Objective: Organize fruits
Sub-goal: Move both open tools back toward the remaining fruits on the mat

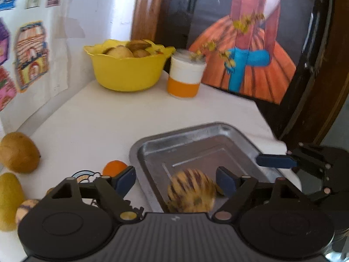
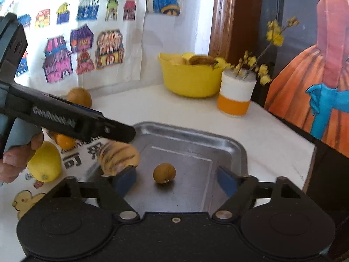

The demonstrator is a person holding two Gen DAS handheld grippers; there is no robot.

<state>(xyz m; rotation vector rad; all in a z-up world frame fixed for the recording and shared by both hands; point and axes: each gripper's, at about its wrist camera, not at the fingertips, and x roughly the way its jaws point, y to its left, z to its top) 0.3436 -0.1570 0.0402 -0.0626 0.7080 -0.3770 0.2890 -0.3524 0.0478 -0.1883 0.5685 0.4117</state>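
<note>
A steel tray [image 1: 196, 128] sits on the white table. A yellow fruit with dark stripes [image 1: 192, 190] is over the tray's near corner, blurred, between the fingers of my left gripper [image 1: 176, 182]; the pads stand wide and clear of it. In the right wrist view the same striped fruit [image 2: 118, 157] sits at the left rim of the tray [image 2: 196, 131], under the left gripper [image 2: 128, 134]. My right gripper [image 2: 176, 182] is open over the tray, with a small brown fruit [image 2: 164, 173] lying loose on the tray floor between its fingers.
Loose fruits lie left of the tray: a brown one [image 1: 18, 151], a yellow one [image 1: 8, 196], an orange [image 1: 114, 167], a lemon [image 2: 44, 166]. At the back stand a yellow bowl [image 1: 128, 72] of fruit and a white-orange cup [image 1: 185, 76] with flowers. A painting [image 1: 250, 54] leans at the right.
</note>
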